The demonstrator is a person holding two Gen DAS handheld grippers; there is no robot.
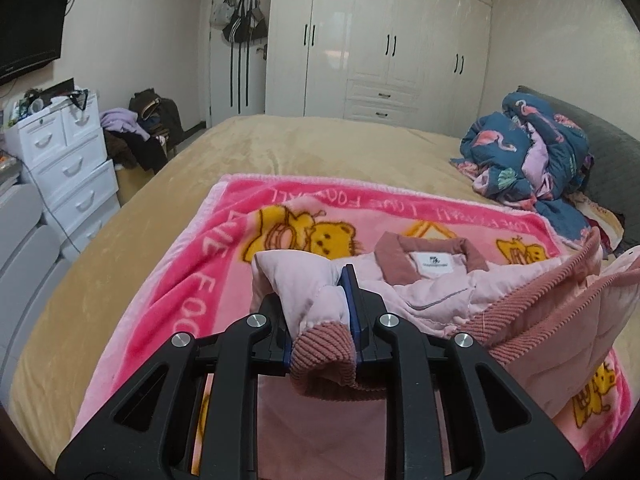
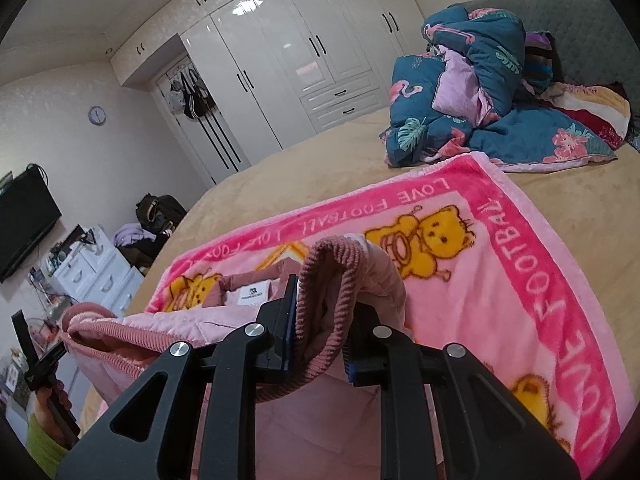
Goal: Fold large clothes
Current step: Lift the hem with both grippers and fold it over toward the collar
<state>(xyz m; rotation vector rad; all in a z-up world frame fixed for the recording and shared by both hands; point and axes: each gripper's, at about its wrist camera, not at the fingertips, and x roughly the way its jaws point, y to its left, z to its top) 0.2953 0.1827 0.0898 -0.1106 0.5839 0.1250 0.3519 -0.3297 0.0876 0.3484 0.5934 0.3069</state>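
Note:
A pale pink quilted jacket (image 1: 436, 292) with dusty-rose ribbed trim lies on a pink cartoon blanket (image 1: 208, 264) spread on the bed. Its collar and white label (image 1: 434, 262) face me. My left gripper (image 1: 320, 320) is shut on a corner of the jacket's ribbed hem, held just above the blanket. My right gripper (image 2: 320, 328) is shut on the other ribbed hem corner (image 2: 332, 280), which bulges up between the pads. The hem edge (image 2: 120, 332) stretches leftward between the two grippers. The left gripper's handle (image 2: 36, 360) and a hand show at the far left of the right wrist view.
The tan bed cover (image 1: 280, 148) stretches beyond the blanket. A crumpled blue flamingo quilt (image 1: 528, 148) lies by the grey headboard (image 1: 608, 148). White drawers (image 1: 68, 168) and a heap of clothes (image 1: 136, 136) stand left of the bed; white wardrobes (image 1: 380, 40) line the far wall.

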